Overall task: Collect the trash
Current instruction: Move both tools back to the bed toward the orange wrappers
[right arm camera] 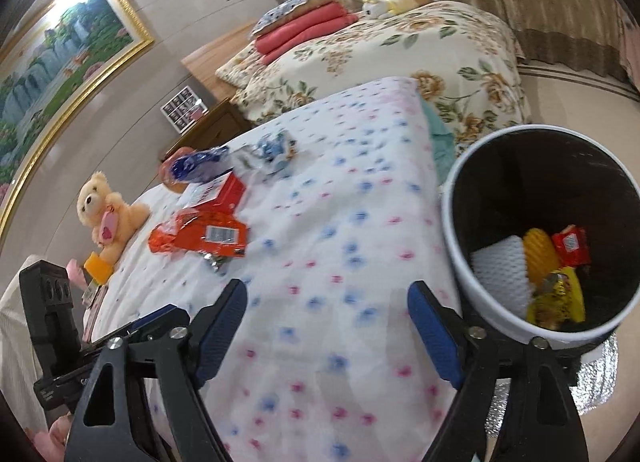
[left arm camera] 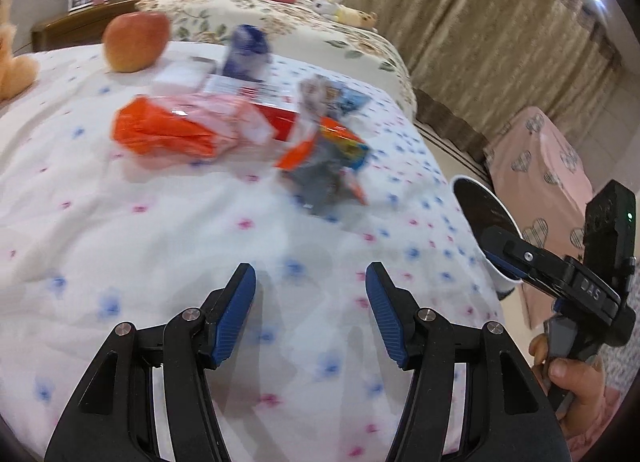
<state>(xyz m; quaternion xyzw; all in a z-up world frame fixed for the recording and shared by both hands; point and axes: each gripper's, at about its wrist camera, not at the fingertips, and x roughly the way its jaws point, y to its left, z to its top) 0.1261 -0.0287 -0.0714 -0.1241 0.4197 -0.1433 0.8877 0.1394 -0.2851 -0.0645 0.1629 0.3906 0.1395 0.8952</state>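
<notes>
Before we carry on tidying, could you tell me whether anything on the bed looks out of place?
Yes: crumpled snack wrappers, an orange plastic one and a grey-and-orange one, lie loose on the white dotted bedspread beside a red box, while the white bin already holds other wrappers.

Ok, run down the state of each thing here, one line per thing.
left gripper: open, nothing between the jaws.
right gripper: open, empty.
bin: tilted, partly filled with wrappers.
orange wrapper: crumpled, lying on the bedspread.
red box: lying flat on the bedspread.
apple: whole, resting on the bedspread.
</notes>
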